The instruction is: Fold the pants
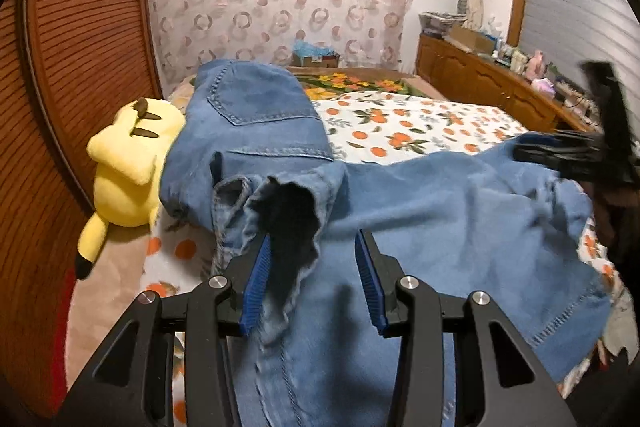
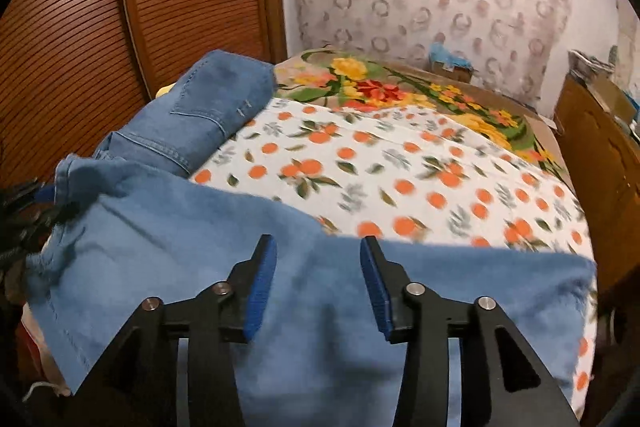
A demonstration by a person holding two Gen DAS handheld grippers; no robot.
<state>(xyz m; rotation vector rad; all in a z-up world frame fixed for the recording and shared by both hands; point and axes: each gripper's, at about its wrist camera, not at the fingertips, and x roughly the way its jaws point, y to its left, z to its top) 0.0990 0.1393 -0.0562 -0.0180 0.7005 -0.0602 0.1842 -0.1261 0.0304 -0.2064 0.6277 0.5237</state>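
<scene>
Blue jeans (image 1: 440, 203) lie across the orange-print bed sheet (image 1: 400, 131), the seat with its back pocket (image 1: 256, 107) at the far left and a leg spread toward me. My left gripper (image 1: 315, 239) hovers over them with its jaws apart. A bunched, dark-lined hem (image 1: 288, 211) stands against the left pad, clear of the right pad. In the right wrist view the jeans leg (image 2: 200, 227) lies flat under my right gripper (image 2: 317, 243), which is open with nothing pinched. That right gripper (image 1: 560, 155) appears blurred at the leg's far right end in the left wrist view.
A yellow plush toy (image 1: 128, 163) lies at the bed's left edge beside the jeans. A louvred wooden door (image 1: 80, 47) stands behind it. A floral blanket (image 2: 400, 87) covers the far end of the bed. A cluttered wooden dresser (image 1: 480, 75) runs along the right.
</scene>
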